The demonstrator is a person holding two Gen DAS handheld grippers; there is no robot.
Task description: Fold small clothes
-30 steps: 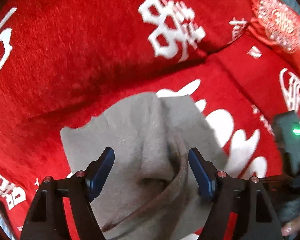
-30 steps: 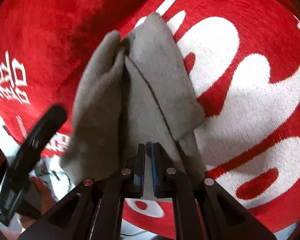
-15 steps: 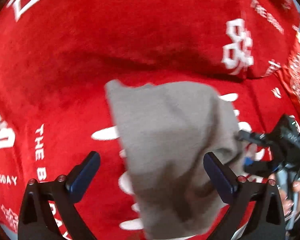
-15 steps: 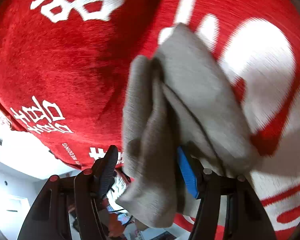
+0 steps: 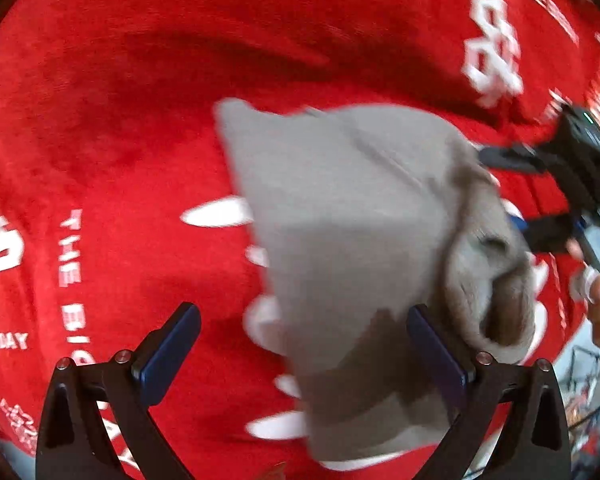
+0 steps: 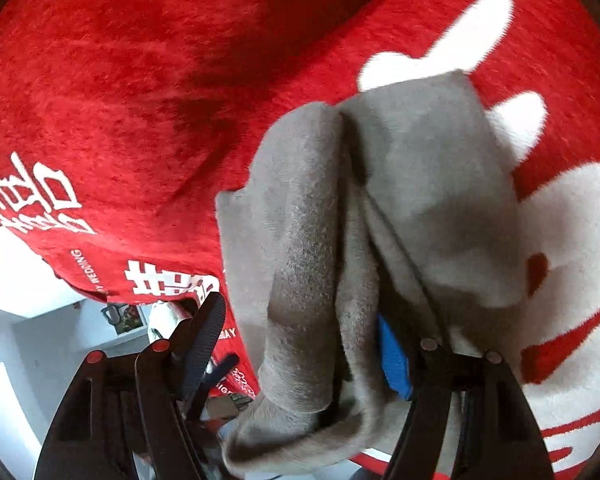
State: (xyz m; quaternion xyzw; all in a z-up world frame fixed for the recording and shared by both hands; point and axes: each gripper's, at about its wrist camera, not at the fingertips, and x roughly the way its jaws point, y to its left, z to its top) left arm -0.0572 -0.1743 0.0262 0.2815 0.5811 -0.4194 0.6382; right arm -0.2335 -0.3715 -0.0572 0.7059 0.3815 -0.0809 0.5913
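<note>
Two tongs: both in view, each with its jaws spread wide.
Left tongs (image 5: 303, 354): blue pads far apart, nothing pinched between them; the right pad sits against the lower edge of the grey cloth.
Right tongs (image 6: 300, 344): jaws wide apart; a bunched fold of the cloth lies between them, draped over the blue pad (image 6: 394, 360), not pinched.
Grey cloth (image 5: 364, 216): a small fuzzy garment, partly folded, lying on the red blanket with its thick rolled edge toward the right tongs. In the right wrist view it (image 6: 380, 220) shows two long folds running side by side.
Red blanket (image 5: 120, 140): plush, with white lettering and white shapes, lying under everything.
Blur: the left wrist view is smeared, so fine seams cannot be read.
</note>
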